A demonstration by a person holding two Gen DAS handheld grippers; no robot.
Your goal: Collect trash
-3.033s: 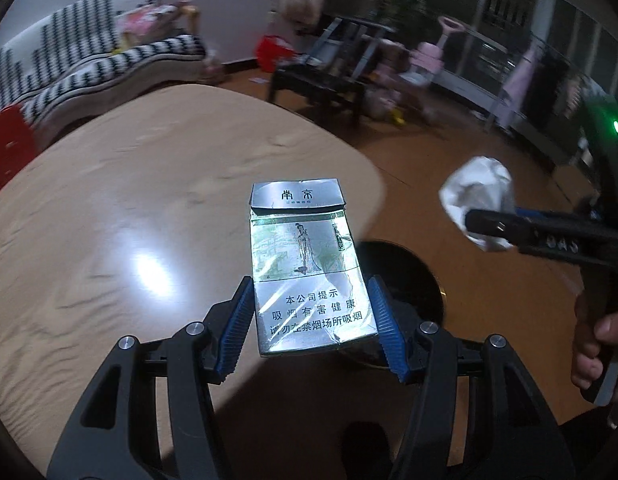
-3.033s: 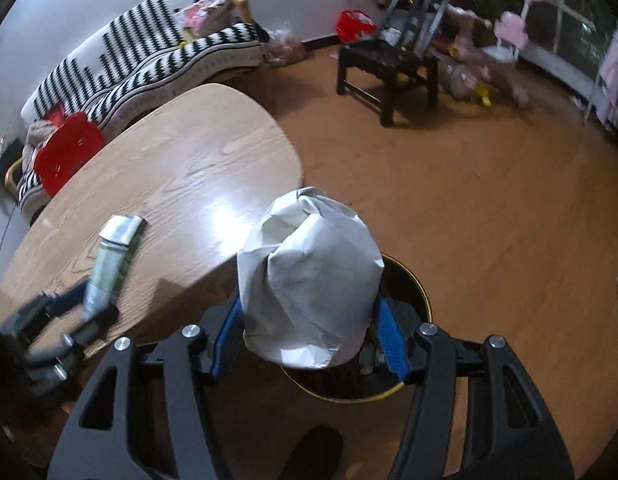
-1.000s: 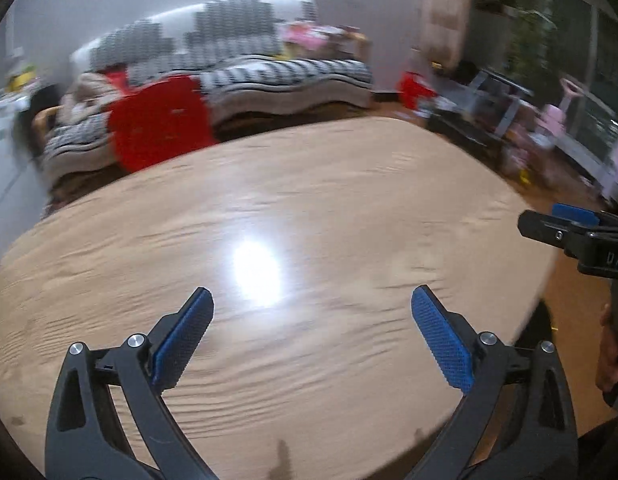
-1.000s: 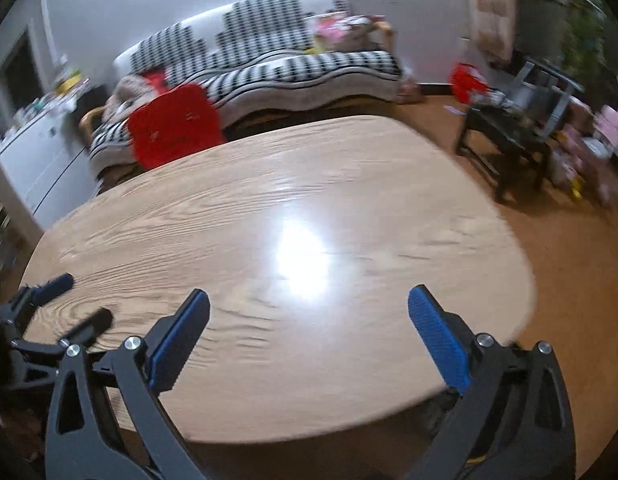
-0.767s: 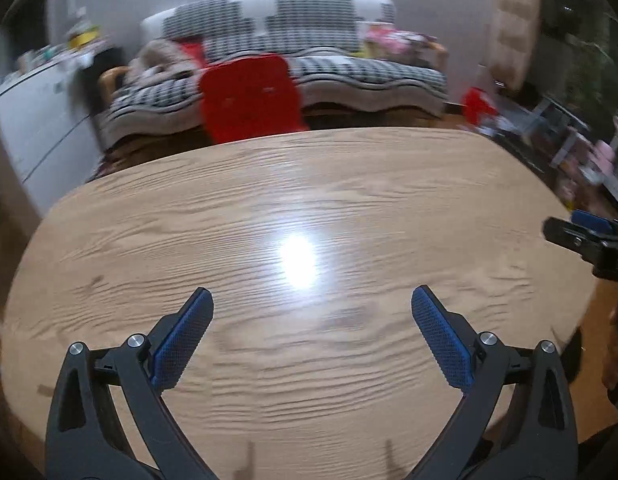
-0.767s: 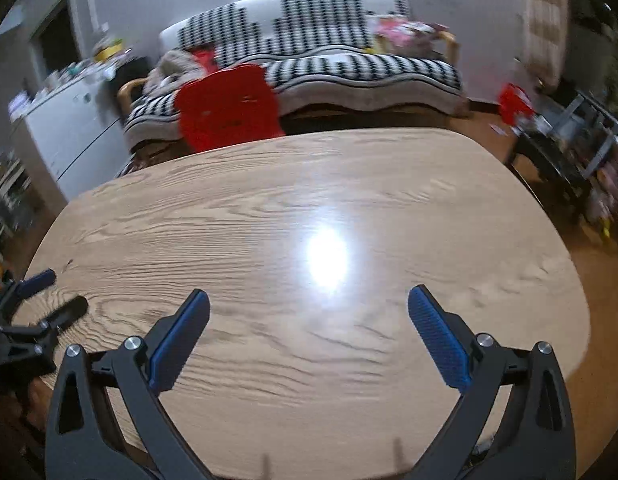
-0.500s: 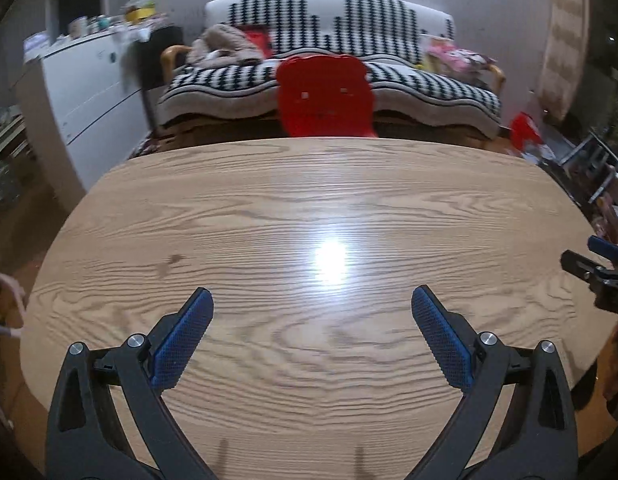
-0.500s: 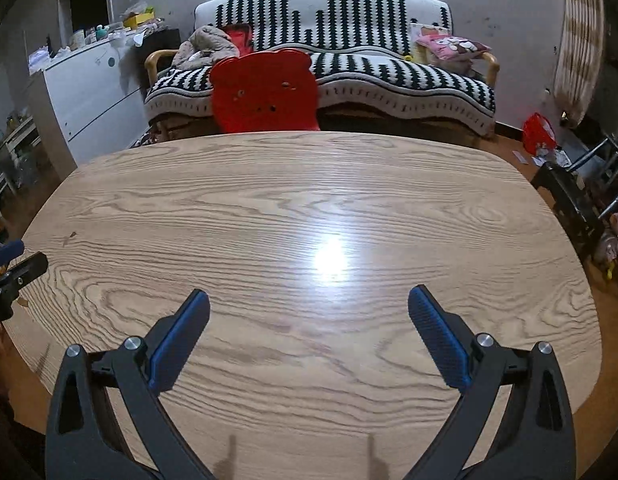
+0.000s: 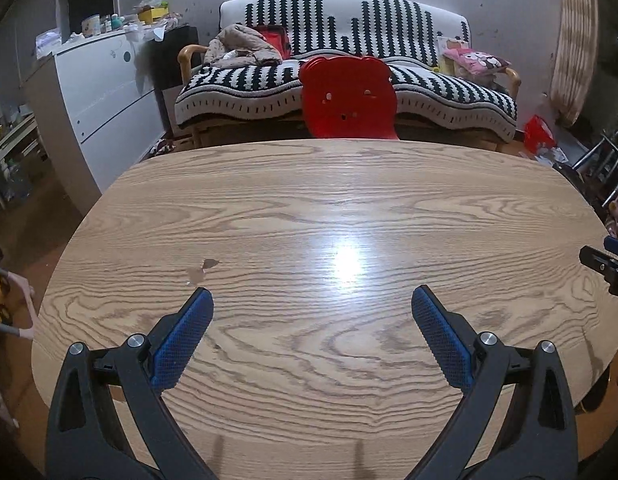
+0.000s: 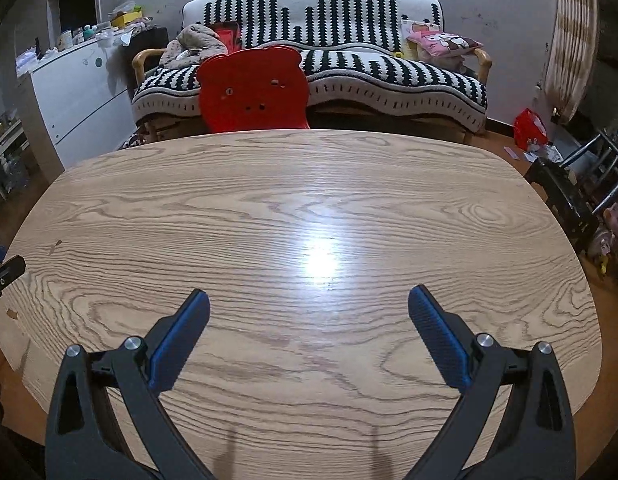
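Note:
My left gripper [image 9: 312, 300] hangs open over the near half of the oval wooden table [image 9: 329, 208], nothing between its blue pads. My right gripper [image 10: 309, 300] is likewise open and empty above the same table [image 10: 309, 200]. Each gripper's tip shows at the edge of the other's view: the right gripper [image 9: 605, 262] at the far right, the left gripper [image 10: 3, 270] at the far left. No trash lies on the tabletop in either view. A small chipped mark [image 9: 201, 270] shows on the wood near the left gripper. A dark bin rim [image 9: 593, 394] peeks out under the table's right edge.
A red bear-shaped chair [image 9: 349, 98] stands at the table's far side, a black-and-white striped sofa [image 9: 349, 60] behind it. A white cabinet [image 9: 93, 96] is at the left. A black chair [image 10: 581, 184] and toys sit on the floor to the right.
Three seconds ago the left gripper held a cigarette pack and the right a crumpled white paper over the bin; both are now open and empty, swung round to face the table and sofa.

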